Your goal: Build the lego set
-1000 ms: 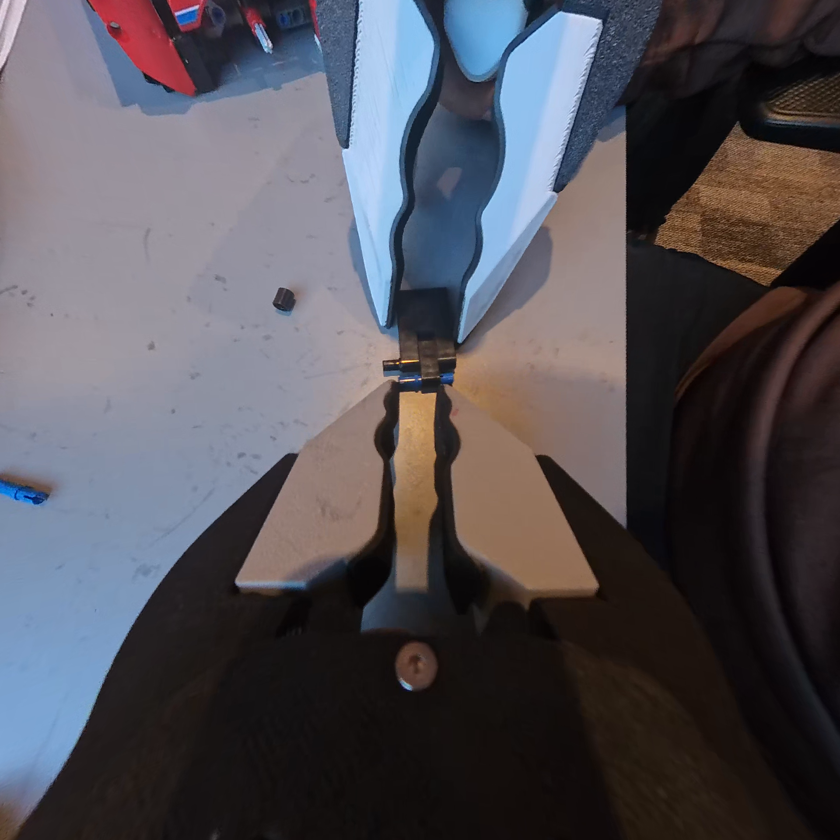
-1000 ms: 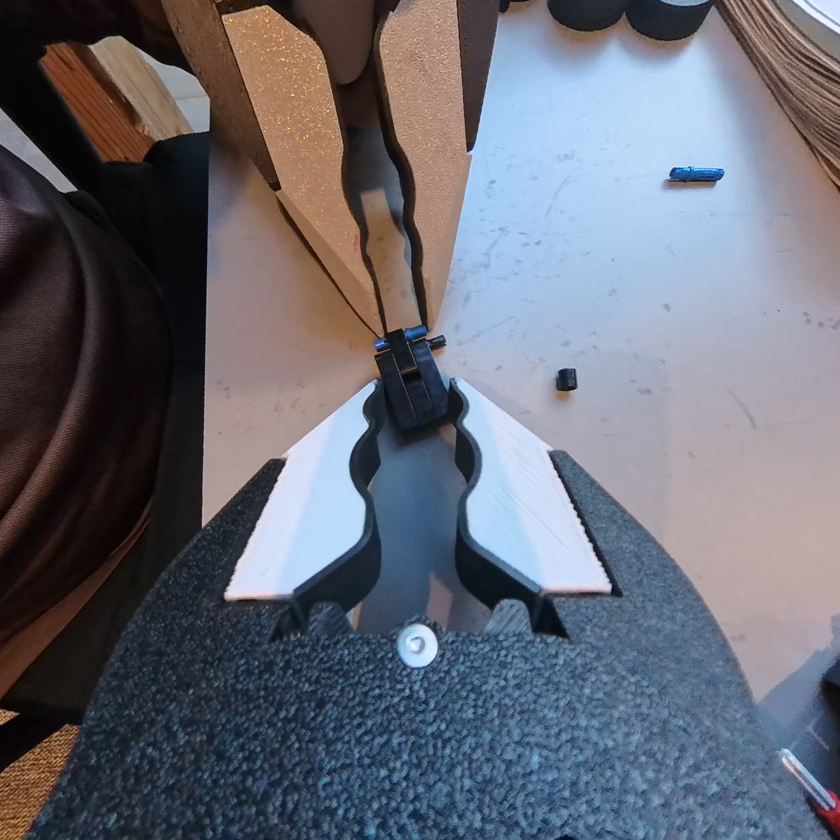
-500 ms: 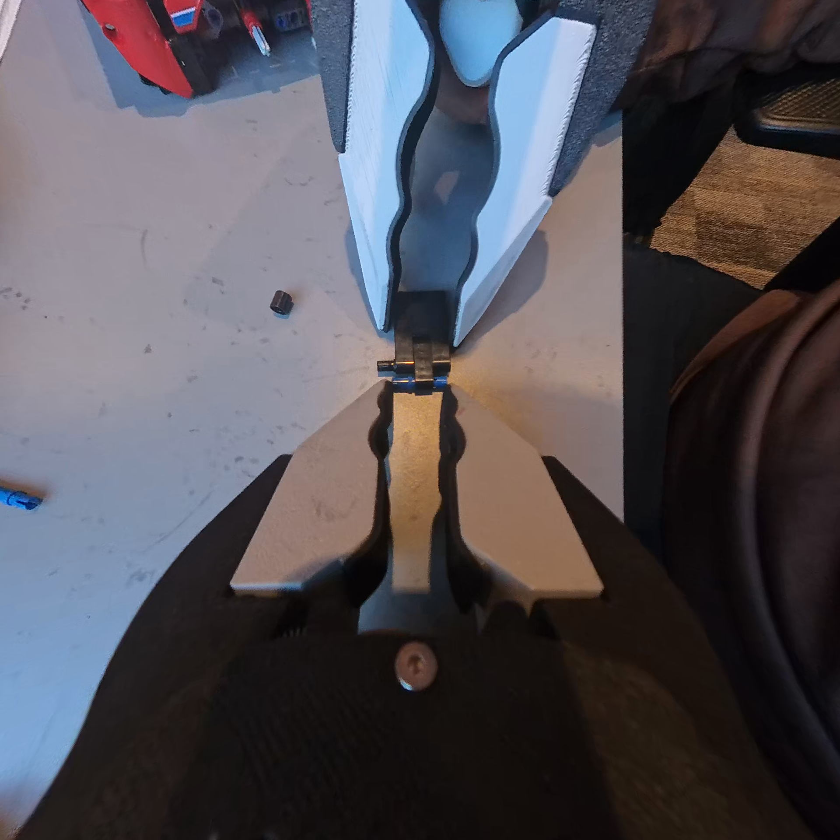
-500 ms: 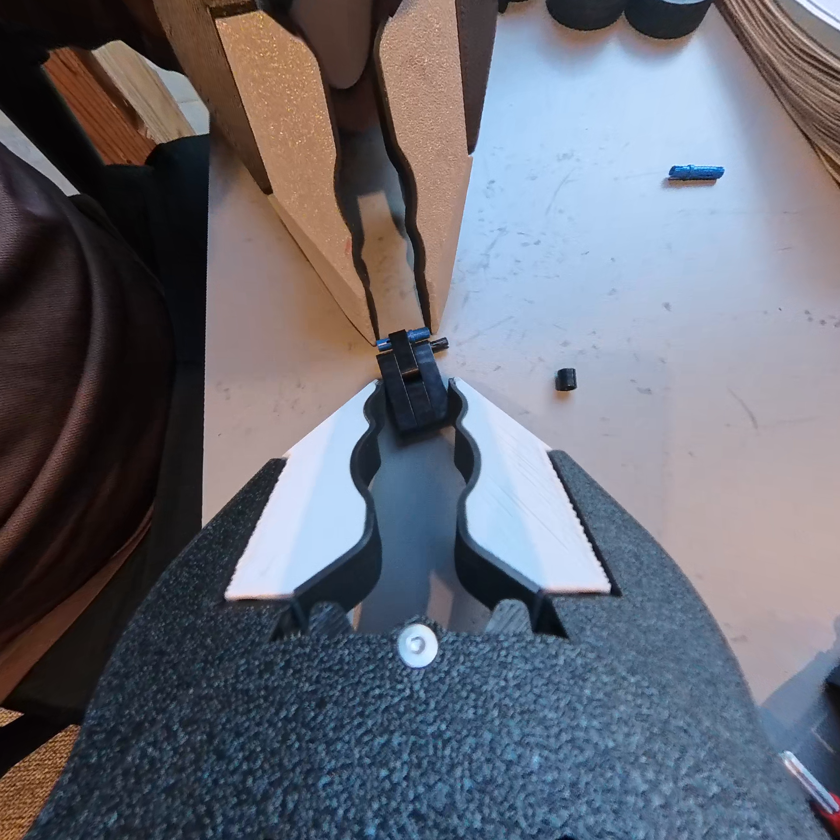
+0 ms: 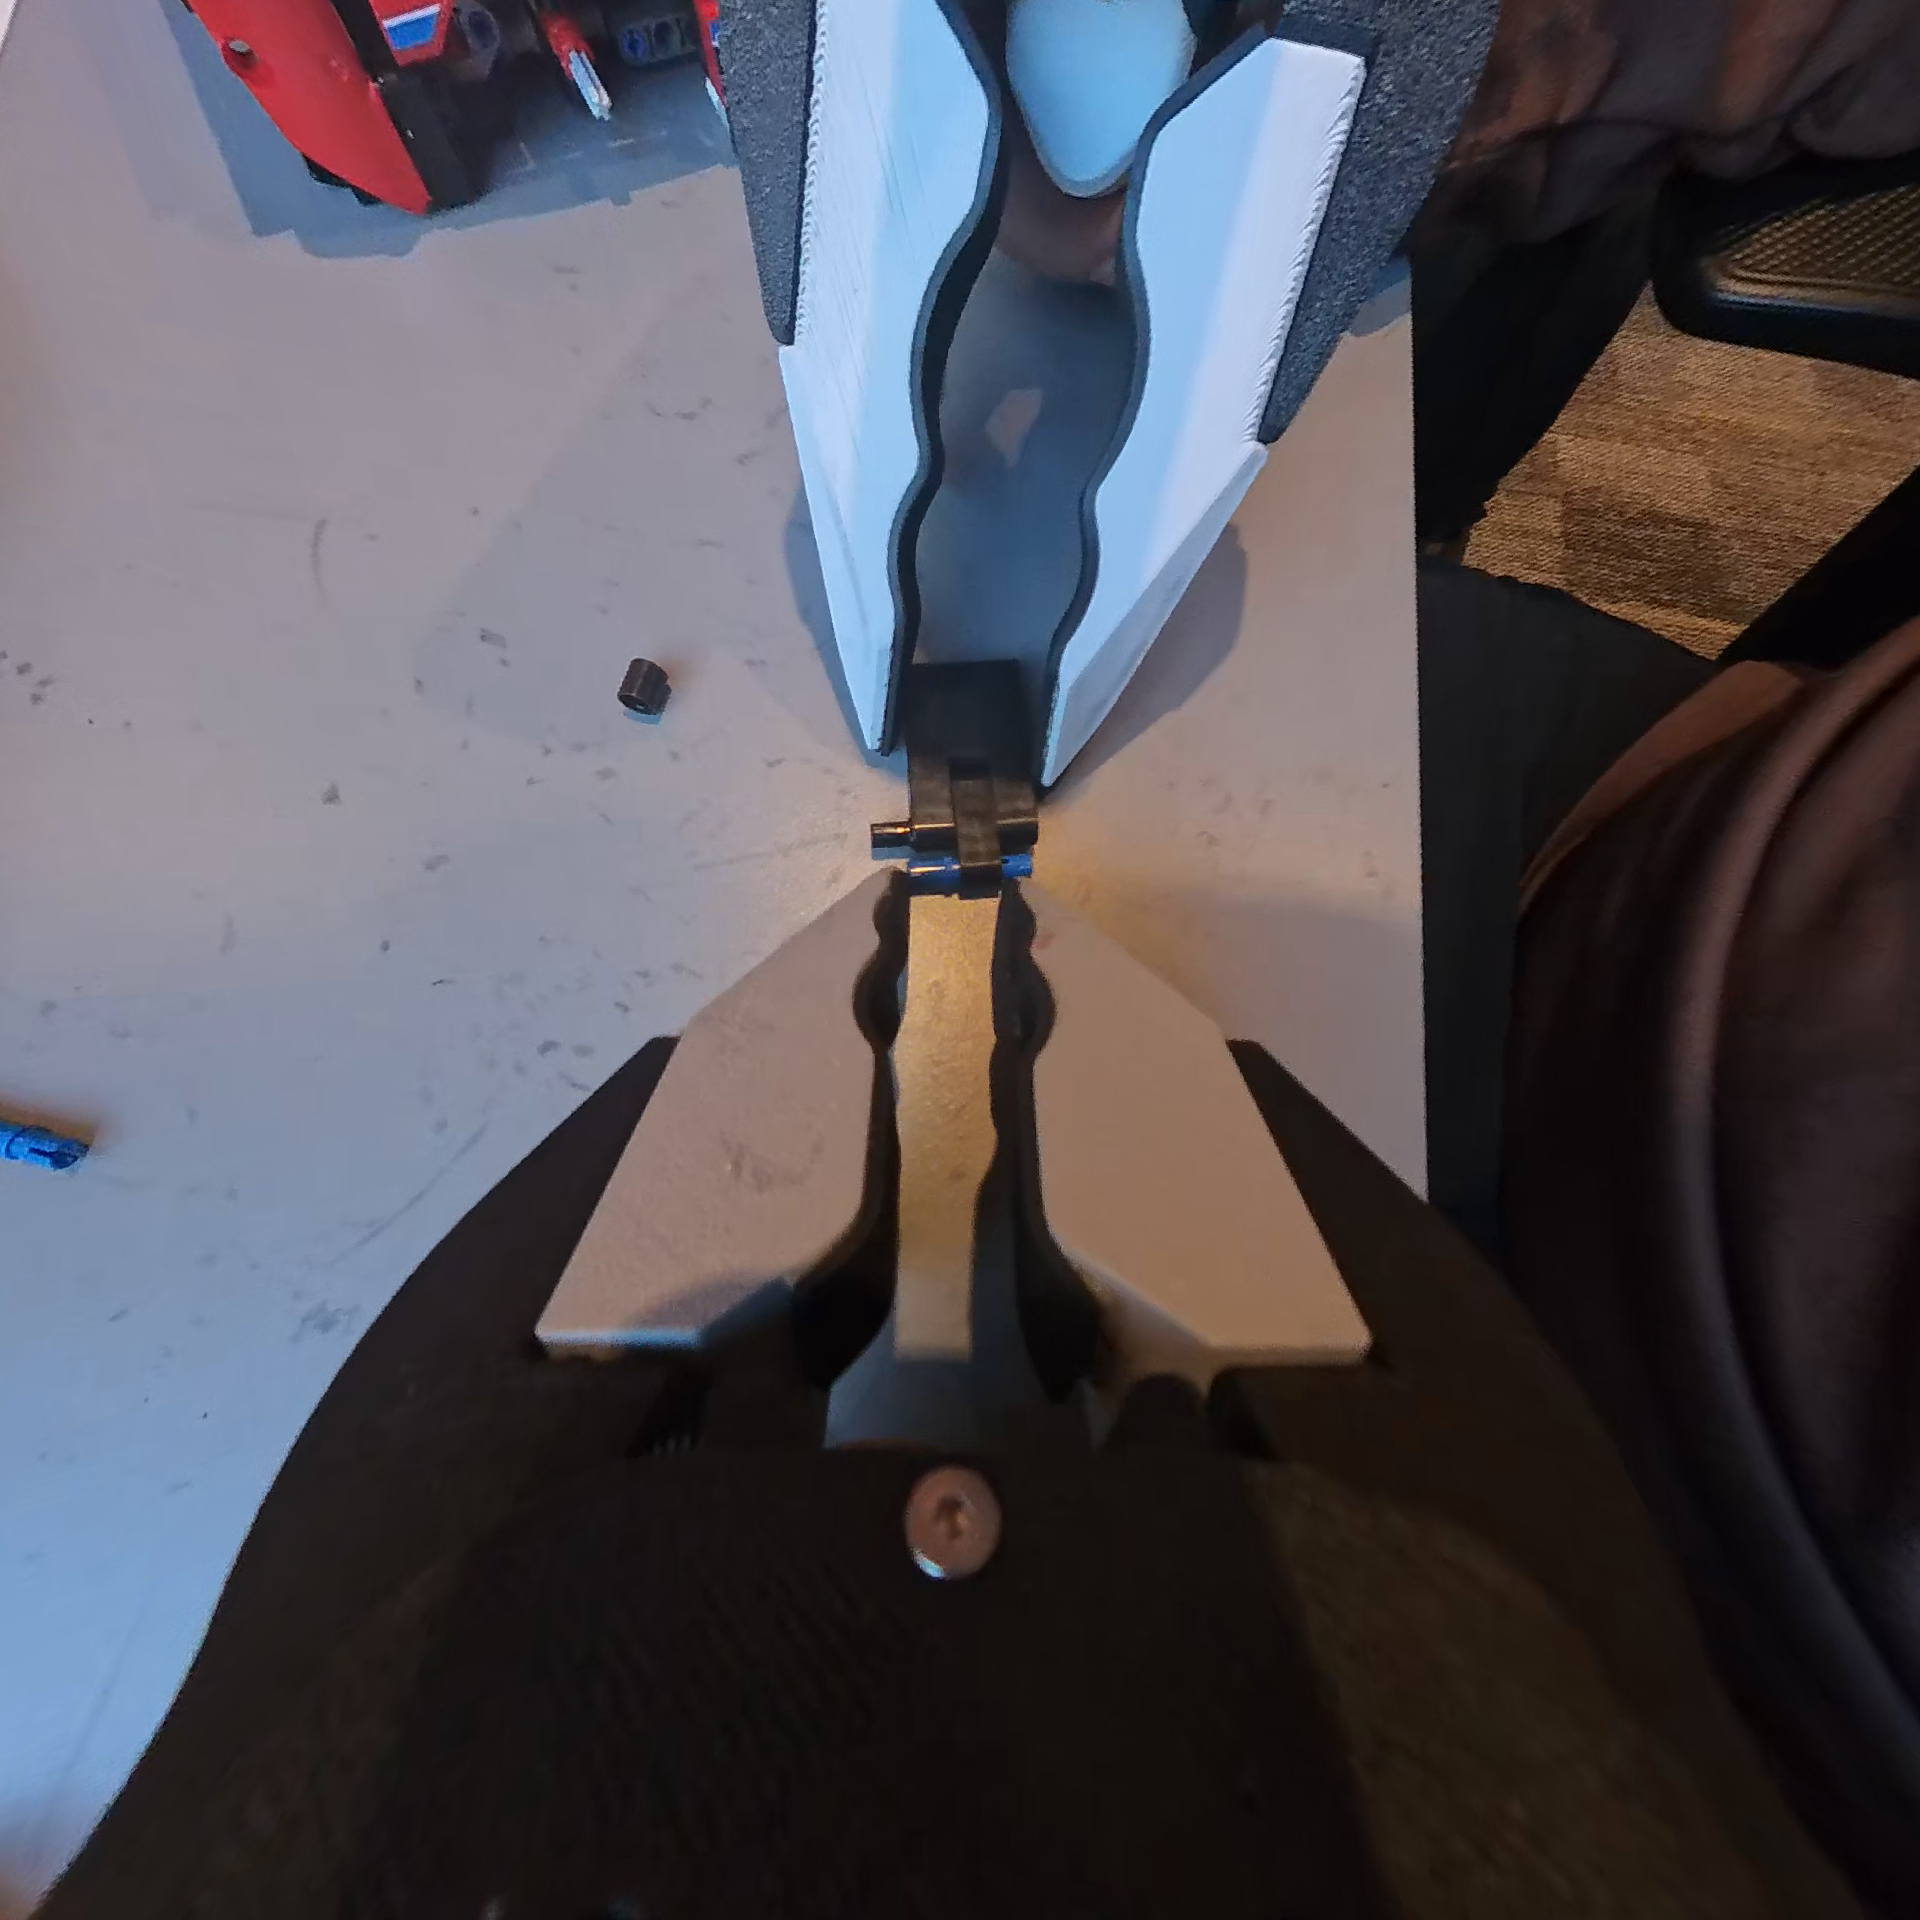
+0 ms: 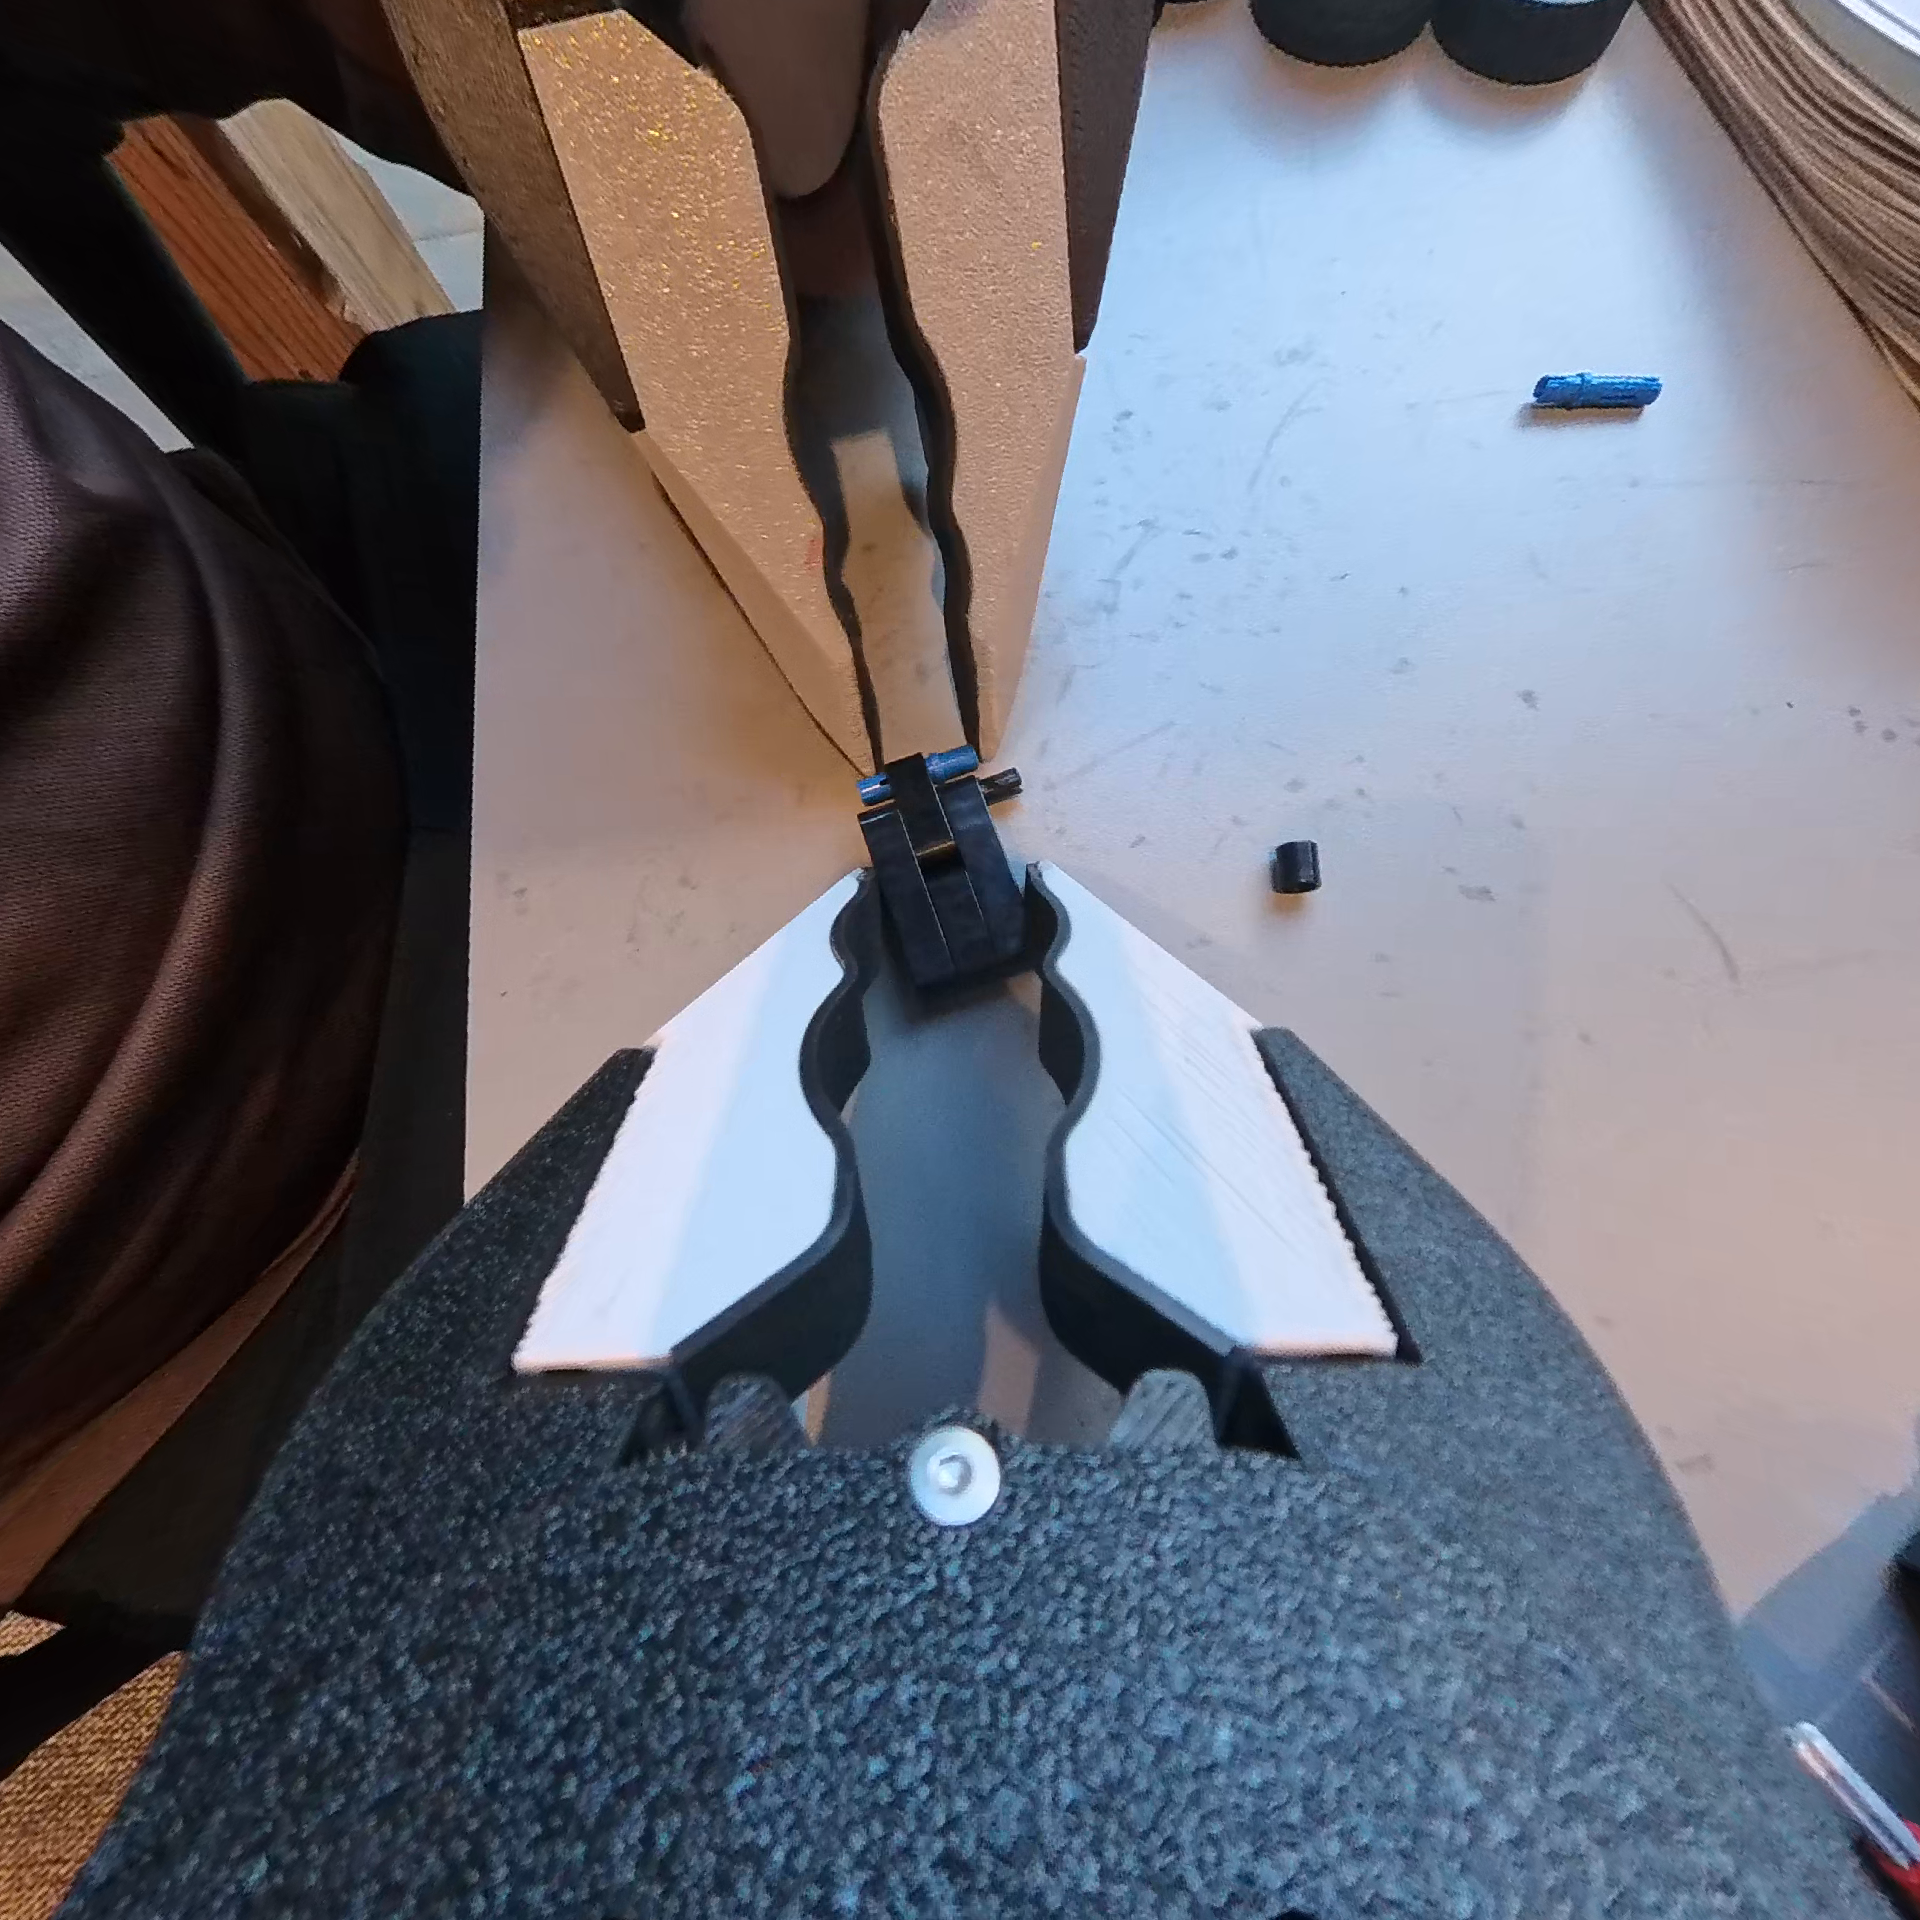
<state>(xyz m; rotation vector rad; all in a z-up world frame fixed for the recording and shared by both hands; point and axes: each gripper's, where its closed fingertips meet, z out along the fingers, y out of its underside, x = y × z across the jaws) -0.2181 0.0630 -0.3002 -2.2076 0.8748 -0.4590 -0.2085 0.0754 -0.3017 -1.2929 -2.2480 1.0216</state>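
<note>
A small black lego assembly [image 6: 940, 904] of stacked beams is held above the table [image 5: 312, 623] in my right gripper [image 6: 945, 914], whose white fingers are shut on it. It also shows in the left wrist view [image 5: 971, 769], where the right gripper [image 5: 971, 727] comes in from the top. A blue pin [image 5: 961, 875] runs crosswise through its free end, and a black pin [image 5: 891, 834] sticks out beside it. My left gripper [image 5: 958, 891] meets it tip to tip, its fingers narrowed onto the ends of the blue pin [image 6: 951, 767].
A loose black bush [image 5: 644, 688] and a loose blue pin [image 5: 42, 1146] lie on the table. A red lego model [image 5: 343, 104] stands at the far left. Black tyres [image 6: 1340, 26] sit at the table's far end. The table edge [image 5: 1418, 727] and a person's lap are close by. The tips of both grippers are at nearly the same place. The loose black bush [image 5: 644, 688] lies around 5 cm away from my right fingertips. My right wrist view [image 6: 1298, 868] looks at it from another angle.
Almost nothing. Both grippers stay tip to tip on the black assembly, which has shifted only slightly.
</note>
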